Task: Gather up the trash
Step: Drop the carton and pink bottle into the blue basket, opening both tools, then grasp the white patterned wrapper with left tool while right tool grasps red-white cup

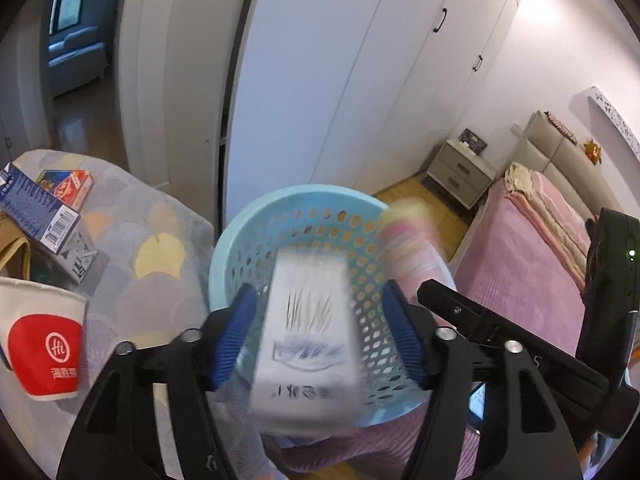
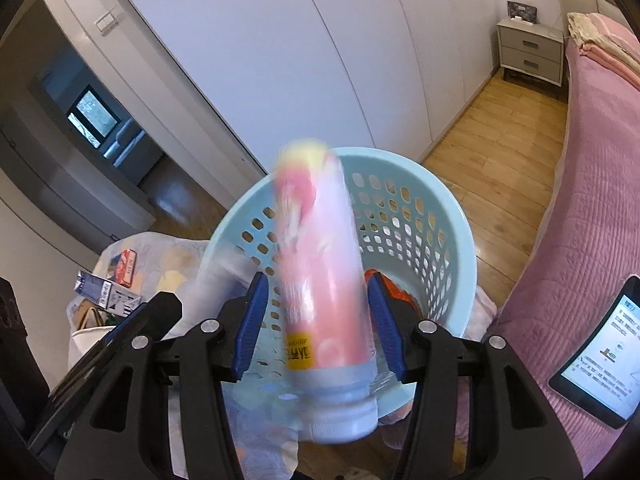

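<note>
Above the light-blue basket (image 1: pixel 304 204), left gripper (image 1: pixel 320 294) jaws stand wide, with a blurred white box (image 1: pixel 308 344) loose between them, clear of both pads. Right gripper (image 2: pixel 318 282) jaws sit part-open around a blurred pink bottle (image 2: pixel 316 220), gap at left pad.

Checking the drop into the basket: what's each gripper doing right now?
Left gripper: open, white box loose between its jaws.
Right gripper: open, pink bottle loose between its jaws.

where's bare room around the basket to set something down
Free: the quilted cover between cartons and basket; wood floor between basket and nightstand. Crowded: cover's left edge, with cartons and paper cup; the basket mouth, with box and bottle.
</note>
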The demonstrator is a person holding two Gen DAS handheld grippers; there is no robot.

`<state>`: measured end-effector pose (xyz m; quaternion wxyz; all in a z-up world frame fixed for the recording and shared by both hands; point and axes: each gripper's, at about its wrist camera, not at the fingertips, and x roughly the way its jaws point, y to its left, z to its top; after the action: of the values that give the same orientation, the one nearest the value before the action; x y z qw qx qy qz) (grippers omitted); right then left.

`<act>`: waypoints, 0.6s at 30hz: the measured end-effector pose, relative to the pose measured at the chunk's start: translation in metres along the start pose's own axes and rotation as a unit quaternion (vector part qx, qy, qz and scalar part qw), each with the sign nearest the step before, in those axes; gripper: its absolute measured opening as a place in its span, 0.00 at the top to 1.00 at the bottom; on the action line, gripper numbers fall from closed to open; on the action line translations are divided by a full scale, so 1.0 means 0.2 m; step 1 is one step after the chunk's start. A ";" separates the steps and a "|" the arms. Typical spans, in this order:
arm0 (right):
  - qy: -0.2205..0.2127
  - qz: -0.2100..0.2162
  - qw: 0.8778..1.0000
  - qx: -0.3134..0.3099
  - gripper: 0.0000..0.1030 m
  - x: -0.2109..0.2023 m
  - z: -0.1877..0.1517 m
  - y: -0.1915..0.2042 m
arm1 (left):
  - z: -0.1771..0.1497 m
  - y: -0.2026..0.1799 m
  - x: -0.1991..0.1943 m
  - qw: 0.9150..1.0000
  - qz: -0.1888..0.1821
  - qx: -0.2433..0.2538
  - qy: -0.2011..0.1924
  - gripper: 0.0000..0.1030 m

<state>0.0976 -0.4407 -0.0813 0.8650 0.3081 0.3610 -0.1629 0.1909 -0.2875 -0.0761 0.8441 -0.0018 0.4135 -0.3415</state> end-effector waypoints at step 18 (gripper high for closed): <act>-0.049 0.047 0.994 -0.081 0.53 -0.23 -0.06 0.28 | -0.02 0.15 -0.46 0.996 -0.001 -0.027 -0.086 0.37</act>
<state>0.0884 -0.3887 -0.0315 0.9105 0.2455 0.3152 -0.1069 0.1673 -0.2105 -0.0237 0.8757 -0.0541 0.3486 -0.3298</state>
